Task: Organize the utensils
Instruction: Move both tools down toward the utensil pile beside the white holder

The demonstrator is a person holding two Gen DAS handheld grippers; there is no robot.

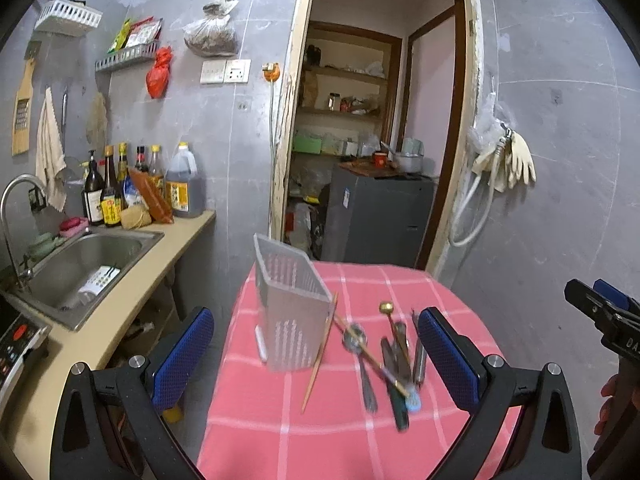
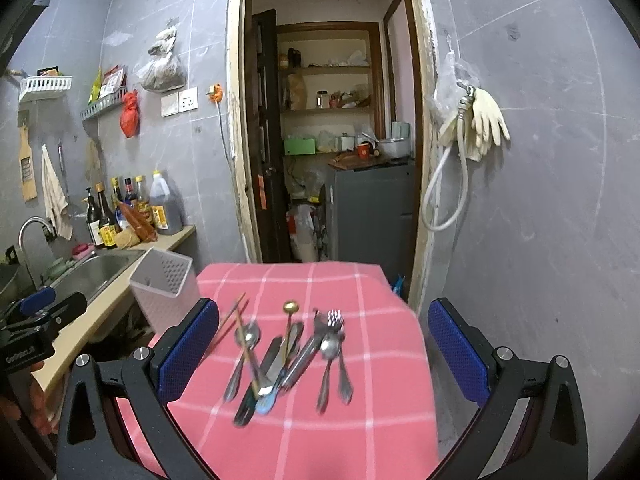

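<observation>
A grey perforated utensil holder (image 1: 294, 312) stands upright on the pink checked table (image 1: 312, 432); it also shows at the table's left edge in the right wrist view (image 2: 162, 280). A loose pile of utensils (image 1: 384, 356) lies to its right: spoons, a fork, knives, chopsticks and a brass-headed stick. The pile shows in the right wrist view (image 2: 280, 356). My left gripper (image 1: 316, 356) is open and empty, above the holder and the pile. My right gripper (image 2: 324, 344) is open and empty, above the pile.
A counter with a steel sink (image 1: 84, 268), a tap and several sauce bottles (image 1: 136, 188) runs along the left. A doorway (image 1: 372, 128) behind the table opens on shelves and a grey cabinet. Rubber gloves and a hose (image 1: 504, 160) hang on the right wall.
</observation>
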